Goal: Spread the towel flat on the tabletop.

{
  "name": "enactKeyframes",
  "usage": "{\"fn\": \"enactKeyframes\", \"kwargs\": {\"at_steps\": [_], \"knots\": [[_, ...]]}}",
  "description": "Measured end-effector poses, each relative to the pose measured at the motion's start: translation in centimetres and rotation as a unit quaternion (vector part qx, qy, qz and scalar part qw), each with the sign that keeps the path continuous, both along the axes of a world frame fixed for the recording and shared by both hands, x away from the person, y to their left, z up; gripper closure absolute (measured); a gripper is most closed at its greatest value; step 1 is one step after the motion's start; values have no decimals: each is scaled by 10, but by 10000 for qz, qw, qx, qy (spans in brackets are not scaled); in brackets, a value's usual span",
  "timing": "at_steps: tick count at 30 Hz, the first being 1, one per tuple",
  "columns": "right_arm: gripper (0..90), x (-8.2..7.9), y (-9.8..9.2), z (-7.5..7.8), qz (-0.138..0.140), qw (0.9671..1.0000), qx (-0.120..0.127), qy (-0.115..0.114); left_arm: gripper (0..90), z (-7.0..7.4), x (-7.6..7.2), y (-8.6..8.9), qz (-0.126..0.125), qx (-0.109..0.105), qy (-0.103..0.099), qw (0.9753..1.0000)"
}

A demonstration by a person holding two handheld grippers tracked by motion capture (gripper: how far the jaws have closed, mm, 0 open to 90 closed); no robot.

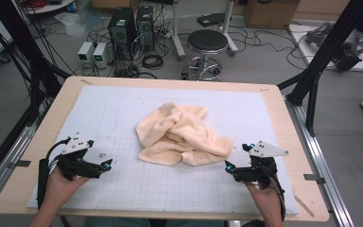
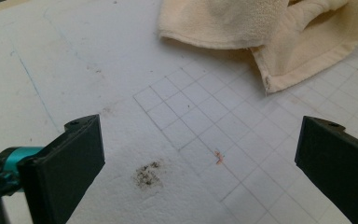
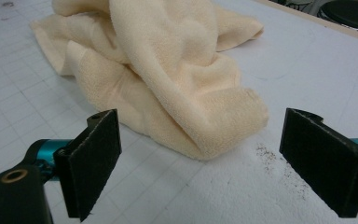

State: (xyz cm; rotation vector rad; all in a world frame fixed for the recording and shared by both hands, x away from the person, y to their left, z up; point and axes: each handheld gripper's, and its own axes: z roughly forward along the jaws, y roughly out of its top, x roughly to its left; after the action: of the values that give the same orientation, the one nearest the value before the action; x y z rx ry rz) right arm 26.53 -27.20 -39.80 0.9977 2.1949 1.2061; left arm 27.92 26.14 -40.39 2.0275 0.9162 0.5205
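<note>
A crumpled cream towel lies in a heap in the middle of the white gridded mat. My left gripper rests at the mat's front left, open, with nothing between its jaws; the towel lies ahead of it, well clear. My right gripper is at the front right, open and empty, a short way from the towel's near right corner. In the right gripper view the towel's folded corner sits just beyond the jaws, between them but not touched.
The mat lies on a wooden table. Dark smudges mark the mat by the left gripper and by the right gripper. Beyond the table stand a black stool, computer towers and cables on the floor.
</note>
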Motion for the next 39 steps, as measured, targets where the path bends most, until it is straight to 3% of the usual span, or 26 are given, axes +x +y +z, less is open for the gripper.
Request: {"fn": "enactKeyframes", "kwargs": {"at_steps": [17,33,36,37,39], "knots": [[119,1,2,-1,43,10000,-19,16,17,-1,-1,1,5,-13,16,10000],[119,1,7,-3,164,9998,-95,20,18,4,-1,3,158,-65,-6,9999],[119,1,7,-3,160,9998,-96,26,45,4,-1,3,176,-33,-48,9998],[119,1,8,-3,200,9997,-113,29,128,4,-1,2,223,5,-74,9997],[119,1,8,-3,213,9997,-120,24,136,5,-1,2,205,34,-64,9998]]}}
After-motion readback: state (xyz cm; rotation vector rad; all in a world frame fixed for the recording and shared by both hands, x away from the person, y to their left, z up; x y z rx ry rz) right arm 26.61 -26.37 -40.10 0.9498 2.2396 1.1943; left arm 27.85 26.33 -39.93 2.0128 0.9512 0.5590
